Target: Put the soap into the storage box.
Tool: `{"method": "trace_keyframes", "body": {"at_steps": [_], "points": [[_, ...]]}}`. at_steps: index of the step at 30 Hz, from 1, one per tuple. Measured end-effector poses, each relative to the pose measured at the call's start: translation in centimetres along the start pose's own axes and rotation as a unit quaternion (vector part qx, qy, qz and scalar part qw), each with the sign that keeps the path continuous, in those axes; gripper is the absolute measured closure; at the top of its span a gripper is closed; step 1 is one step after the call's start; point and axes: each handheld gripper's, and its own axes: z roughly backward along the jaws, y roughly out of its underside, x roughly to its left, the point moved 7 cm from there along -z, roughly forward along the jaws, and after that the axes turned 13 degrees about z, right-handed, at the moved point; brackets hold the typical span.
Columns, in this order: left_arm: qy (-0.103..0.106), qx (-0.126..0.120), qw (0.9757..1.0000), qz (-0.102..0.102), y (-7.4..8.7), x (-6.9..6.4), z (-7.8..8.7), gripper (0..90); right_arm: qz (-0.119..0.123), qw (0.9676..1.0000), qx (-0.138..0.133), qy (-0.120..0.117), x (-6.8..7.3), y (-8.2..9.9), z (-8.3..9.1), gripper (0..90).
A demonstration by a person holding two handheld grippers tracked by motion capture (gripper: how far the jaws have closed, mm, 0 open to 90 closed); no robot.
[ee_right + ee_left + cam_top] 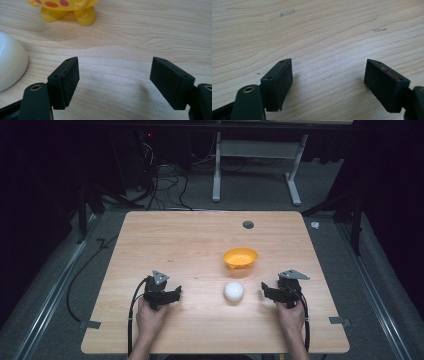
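Light wooden table (190,240), orange bowl (240,257), white round object (233,291) just beside it

One orange bowl (240,258), one white ball (233,291), two grippers.

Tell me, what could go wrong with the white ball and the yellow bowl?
The white ball looks round and lies loose on the table, so a nudge from the open right hand-held gripper might roll it away. The yellow bowl stands on small feet close behind it and could get bumped.

bowl (240,258) behind ball (233,291) | claws (176,292) (265,289) flank ball
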Motion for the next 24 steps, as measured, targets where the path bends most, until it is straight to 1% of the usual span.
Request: {"method": "trace_keyframes", "body": {"at_steps": [1, 4, 7, 10, 14, 21, 22, 24], "points": [[0.000, 0.000, 1.0000, 0.000, 0.0, 0.0, 0.0, 23.4, -0.001, 1.0000, -0.001, -0.003, 0.1, 0.0, 0.1, 24.2], [0.000, 0.000, 1.0000, 0.000, 0.0, 0.0, 0.0, 23.4, 0.006, 0.9999, -0.008, -0.009, 0.5, -0.3, 0.4, 24.4], [0.000, 0.000, 1.0000, 0.000, 0.0, 0.0, 0.0, 23.4, 0.006, 0.9997, -0.014, -0.019, 0.9, -0.4, 0.8, 24.3], [0.000, 0.000, 1.0000, 0.000, 0.0, 0.0, 0.0, 23.3, 0.010, 0.9996, -0.018, -0.021, 1.2, -0.5, 1.0, 22.6], [0.000, 0.000, 1.0000, 0.000, 0.0, 0.0, 0.0, 23.3, 0.013, 0.9994, -0.018, -0.029, 1.9, -0.6, 1.2, 19.3], [0.000, 0.000, 1.0000, 0.000, 0.0, 0.0, 0.0, 23.3, 0.018, 0.9986, -0.027, -0.042, 2.8, -0.8, 1.6, 17.5], [0.000, 0.000, 1.0000, 0.000, 0.0, 0.0, 0.0, 23.3, 0.020, 0.9982, -0.031, -0.048, 3.3, -0.9, 1.8, 17.3], [0.000, 0.000, 1.0000, 0.000, 0.0, 0.0, 0.0, 23.3, 0.026, 0.9978, -0.033, -0.051, 3.8, -1.0, 2.0, 17.1]]}}
